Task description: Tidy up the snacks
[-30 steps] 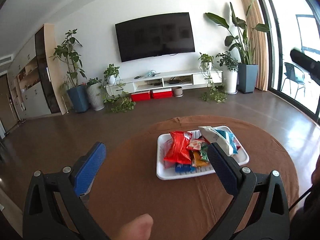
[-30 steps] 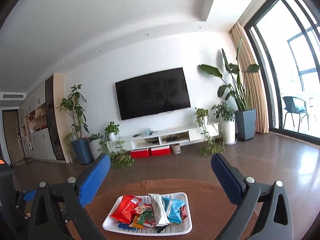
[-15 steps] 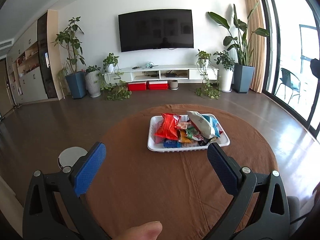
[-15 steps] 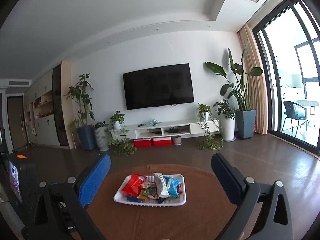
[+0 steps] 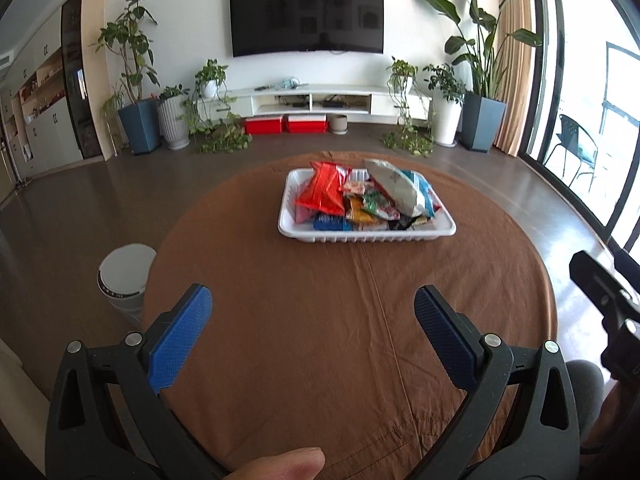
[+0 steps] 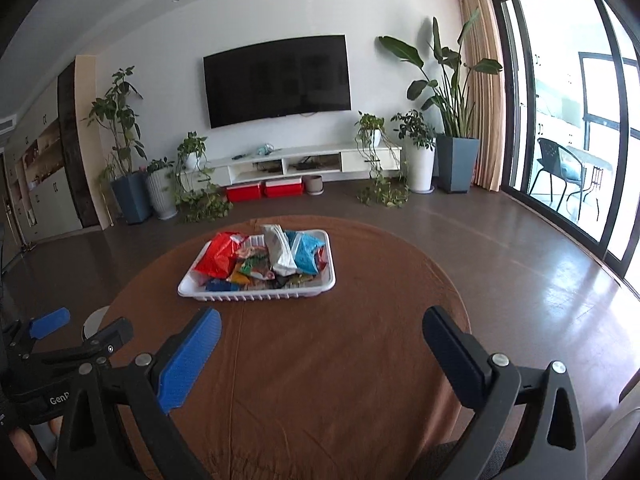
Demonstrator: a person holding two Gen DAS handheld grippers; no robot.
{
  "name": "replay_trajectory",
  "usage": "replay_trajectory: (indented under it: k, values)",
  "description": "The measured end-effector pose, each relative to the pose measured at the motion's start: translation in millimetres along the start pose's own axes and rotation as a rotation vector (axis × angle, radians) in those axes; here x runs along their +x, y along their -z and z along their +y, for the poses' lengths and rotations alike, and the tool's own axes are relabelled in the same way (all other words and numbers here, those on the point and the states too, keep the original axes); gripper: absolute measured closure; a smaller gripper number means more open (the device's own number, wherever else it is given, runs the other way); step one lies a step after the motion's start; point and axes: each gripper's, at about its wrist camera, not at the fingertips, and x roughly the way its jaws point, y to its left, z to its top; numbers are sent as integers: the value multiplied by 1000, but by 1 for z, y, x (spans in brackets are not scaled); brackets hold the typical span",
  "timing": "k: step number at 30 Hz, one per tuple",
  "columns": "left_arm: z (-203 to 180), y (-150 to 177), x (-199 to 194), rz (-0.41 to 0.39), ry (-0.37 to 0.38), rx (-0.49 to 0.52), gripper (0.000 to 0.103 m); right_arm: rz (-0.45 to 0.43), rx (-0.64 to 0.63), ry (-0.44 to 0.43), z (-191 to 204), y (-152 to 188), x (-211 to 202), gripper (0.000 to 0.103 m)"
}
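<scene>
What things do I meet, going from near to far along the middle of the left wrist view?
left gripper → brown tablecloth → white tray with snack packets → dark floor → red boxes → white TV cabinet → television

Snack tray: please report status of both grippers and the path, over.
Left gripper open, empty. Right gripper open, empty. Snack packets piled in white tray on brown tablecloth, untouched. Path clear.

Desk (image 5: pixel 320 340): matt brown cloth, creased. Tray (image 5: pixel 366 236): white ribbed plastic, slight sheen. Snack packets (image 5: pixel 324 194): glossy foil/plastic film. Left claw (image 5: pixel 312 300) pads (image 5: pixel 180 344): blue textured; frame matt black plastic, metal rivets.
</scene>
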Motion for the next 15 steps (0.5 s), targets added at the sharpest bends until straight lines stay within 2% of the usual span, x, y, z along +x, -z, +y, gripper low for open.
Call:
replay_trajectory:
  k: [8,15]
  values:
    - [4,11,43,65,10,-20,0,74,-20,-2,7,12,11,0]
    - [5,15,55,87,15,-25,0,115,-29,-8,11,17,16,0]
